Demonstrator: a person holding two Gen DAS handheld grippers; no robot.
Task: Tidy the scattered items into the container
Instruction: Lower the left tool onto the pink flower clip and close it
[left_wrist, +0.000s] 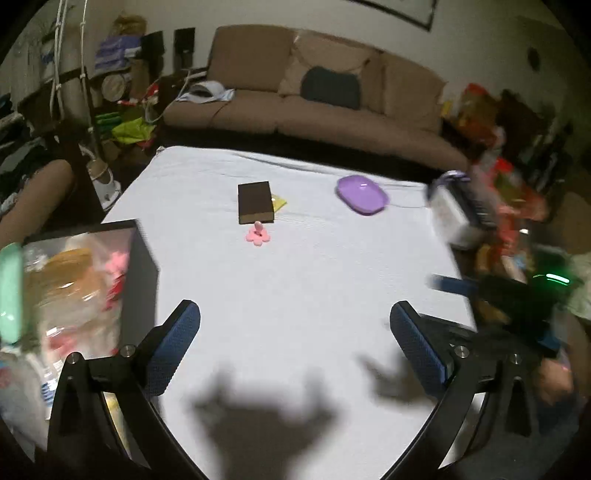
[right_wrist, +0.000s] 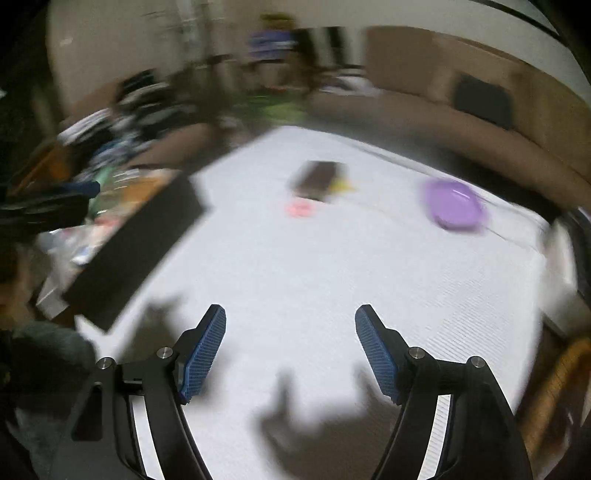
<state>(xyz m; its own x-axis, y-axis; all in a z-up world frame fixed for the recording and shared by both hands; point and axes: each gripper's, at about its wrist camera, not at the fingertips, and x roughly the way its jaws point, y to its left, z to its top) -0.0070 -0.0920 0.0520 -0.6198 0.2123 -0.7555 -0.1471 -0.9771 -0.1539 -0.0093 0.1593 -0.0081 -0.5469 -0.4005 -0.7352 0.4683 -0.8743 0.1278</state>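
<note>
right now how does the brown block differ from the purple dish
The brown block is a dark, boxy, straight-edged slab; the purple dish is a light, shallow oval with a rim. The block lies mid-cloth with a pink flower piece at its near edge; the dish sits alone further right. Both rest on the white cloth, outside the container.

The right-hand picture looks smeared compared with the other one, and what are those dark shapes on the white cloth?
Right wrist view: motion blur smears the purple dish and the dark box. Left wrist view: mostly sharp in the middle, blurred at its edges. Both views: the dark shapes are shadows cast on the cloth, and the fisheye lens bends straight edges.
</note>
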